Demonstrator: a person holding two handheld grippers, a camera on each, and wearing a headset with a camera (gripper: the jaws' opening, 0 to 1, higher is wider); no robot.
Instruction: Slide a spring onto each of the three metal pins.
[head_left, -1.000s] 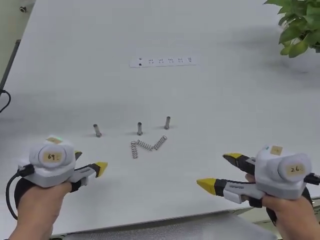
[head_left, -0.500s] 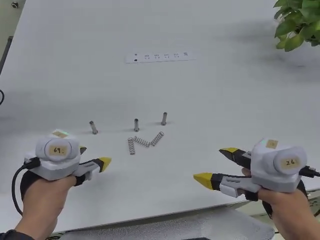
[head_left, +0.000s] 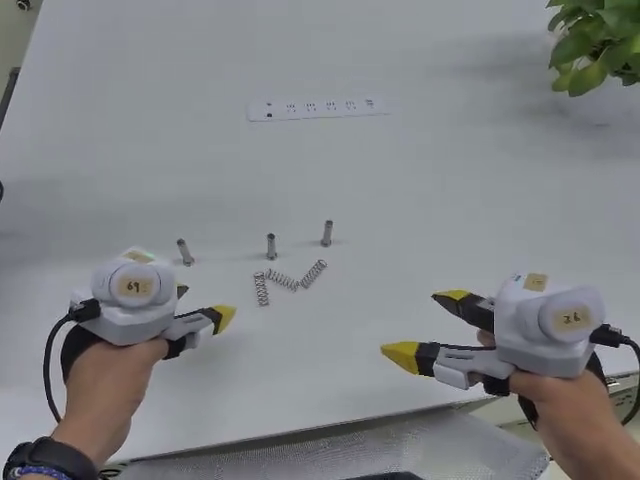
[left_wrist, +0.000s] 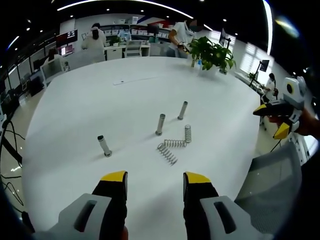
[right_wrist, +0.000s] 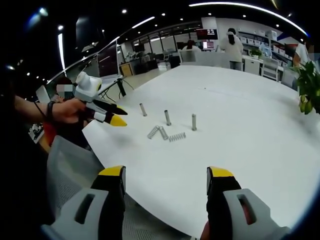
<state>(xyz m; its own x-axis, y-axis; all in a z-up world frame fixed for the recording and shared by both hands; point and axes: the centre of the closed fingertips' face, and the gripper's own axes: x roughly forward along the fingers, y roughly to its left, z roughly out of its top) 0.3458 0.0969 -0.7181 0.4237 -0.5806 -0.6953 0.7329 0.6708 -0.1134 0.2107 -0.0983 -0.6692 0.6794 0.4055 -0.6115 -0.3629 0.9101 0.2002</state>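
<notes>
- Three pins (head_left: 271, 246) are seen upright in a row at mid-frame of the head view, all bare.
- Three springs (head_left: 283, 280) lie loose on the bench (head_left: 460, 190) just below the pins.
- The left gripper (head_left: 205, 305), lower left, and the right gripper (head_left: 426, 324), lower right, are open and empty, well apart from the springs.
- A single spring should be pinched near one end, so that its free end can be lined up over a pin.

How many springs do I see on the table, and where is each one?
3. The left spring, middle spring and right spring lie loose on the table, near the middle pin. None seems hidden.
</notes>
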